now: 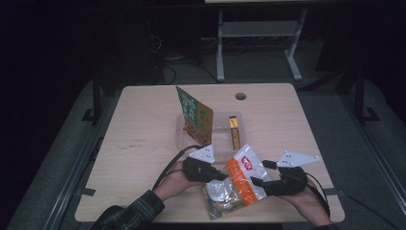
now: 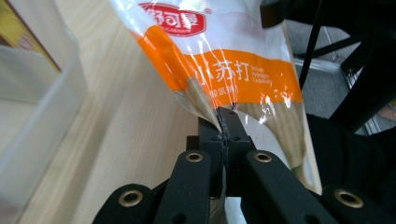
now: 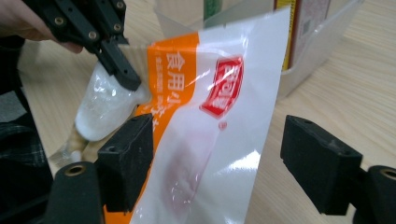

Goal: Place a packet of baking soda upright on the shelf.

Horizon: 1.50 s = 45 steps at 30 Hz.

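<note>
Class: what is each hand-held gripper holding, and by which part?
Left hand-held gripper pinches the orange-and-white bag at its side edge. Right hand-held gripper holds nothing, its jaws open around it.

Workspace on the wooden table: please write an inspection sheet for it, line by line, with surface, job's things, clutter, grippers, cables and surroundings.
Surface: light wooden table, a round hole near its far edge.
Job's things: orange and white bag with white powder, at the near edge, lifted at one side.
Clutter: clear plastic bin holding a green packet that stands tilted and a yellow box.
Grippers: left gripper shut on the bag's edge; right gripper open, jaws standing on both sides of the bag, pads not pressing.
Cables: black cable trails from the left gripper toward the person.
Surroundings: dark room, a grey metal frame on the floor behind the table.
</note>
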Available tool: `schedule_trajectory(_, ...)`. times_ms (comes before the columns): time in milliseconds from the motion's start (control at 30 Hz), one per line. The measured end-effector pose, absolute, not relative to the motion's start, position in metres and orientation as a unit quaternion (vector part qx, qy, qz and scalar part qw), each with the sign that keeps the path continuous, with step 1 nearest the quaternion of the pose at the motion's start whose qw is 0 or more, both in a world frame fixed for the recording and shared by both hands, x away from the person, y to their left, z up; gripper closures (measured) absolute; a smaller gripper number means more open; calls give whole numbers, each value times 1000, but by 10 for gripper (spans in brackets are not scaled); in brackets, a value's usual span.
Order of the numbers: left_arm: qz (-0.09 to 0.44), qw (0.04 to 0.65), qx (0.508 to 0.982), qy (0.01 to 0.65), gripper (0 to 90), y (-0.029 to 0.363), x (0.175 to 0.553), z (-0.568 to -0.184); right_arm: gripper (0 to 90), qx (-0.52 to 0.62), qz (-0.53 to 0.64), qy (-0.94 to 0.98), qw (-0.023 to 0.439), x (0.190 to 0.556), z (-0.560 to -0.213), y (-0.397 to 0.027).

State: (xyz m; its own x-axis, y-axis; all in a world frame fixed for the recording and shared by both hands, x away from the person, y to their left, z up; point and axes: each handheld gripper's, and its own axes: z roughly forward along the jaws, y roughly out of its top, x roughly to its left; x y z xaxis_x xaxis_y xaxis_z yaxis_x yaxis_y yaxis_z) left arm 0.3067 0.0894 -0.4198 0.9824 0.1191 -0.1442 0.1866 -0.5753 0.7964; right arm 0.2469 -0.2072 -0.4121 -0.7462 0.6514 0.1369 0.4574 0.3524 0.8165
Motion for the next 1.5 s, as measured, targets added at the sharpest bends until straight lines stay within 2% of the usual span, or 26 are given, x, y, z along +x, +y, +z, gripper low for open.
schedule_trajectory(267,-13,483,870,102,900,110,308,-404,207,334,478,807,90,248,-412,-204)
schedule_trajectory(633,24,513,848,134,900,137,311,-388,205,320,503,801,51,258,-416,-192)
schedule_trajectory(900,31,531,834,150,900,150,310,-381,261,300,523,797,31,273,-422,-171)
schedule_trajectory(1067,33,536,829,156,900,155,310,-380,398,289,538,792,15,283,-422,-161)
schedule_trajectory(1333,37,539,825,166,899,160,309,-381,844,255,555,792,-13,286,-420,-151)
schedule_trajectory(1400,32,540,823,173,899,161,310,-384,896,249,561,789,-15,285,-417,-150)
schedule_trajectory(1500,32,538,823,180,899,162,310,-385,900,243,562,790,-22,284,-414,-150)
